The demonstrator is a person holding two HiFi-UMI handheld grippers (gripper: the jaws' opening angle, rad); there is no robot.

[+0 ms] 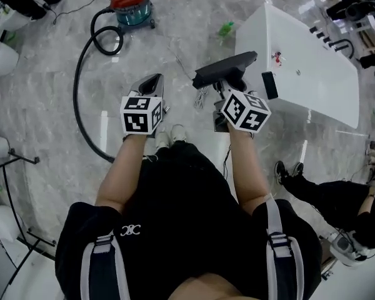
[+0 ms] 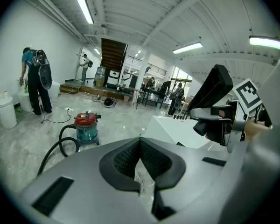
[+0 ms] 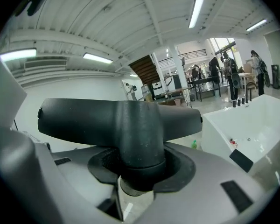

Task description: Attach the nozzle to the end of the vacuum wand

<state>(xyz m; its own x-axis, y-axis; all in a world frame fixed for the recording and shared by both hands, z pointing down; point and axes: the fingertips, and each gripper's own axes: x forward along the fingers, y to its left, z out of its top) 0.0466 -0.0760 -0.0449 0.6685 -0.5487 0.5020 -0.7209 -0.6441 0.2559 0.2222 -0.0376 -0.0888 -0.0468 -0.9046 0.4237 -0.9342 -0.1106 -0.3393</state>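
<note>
A person stands on a pale marble floor with a gripper in each hand, both held out in front at about waist height and tipped slightly down. The left gripper [image 2: 140,144] has its jaws pressed together with nothing between them. The right gripper [image 3: 139,171] has its jaws spread wide and pinching the round neck of the black nozzle [image 1: 225,69]; the nozzle's broad flat head lies crosswise just beyond the jaw tips. The two grippers are side by side and apart, the nozzle touching nothing but the right jaws. On the floor far to the left stands a red-topped vacuum cleaner [image 1: 132,4]. Its black hose [image 1: 77,99] loops at the canister, then sweeps in a long curve toward the person and passes out of sight behind the left arm. A white table [image 1: 312,80] stands to the right, near the nozzle. A green bottle [image 1: 225,29] lies on the floor beyond it. A second person [image 1: 337,199] crouches near right.
</note>
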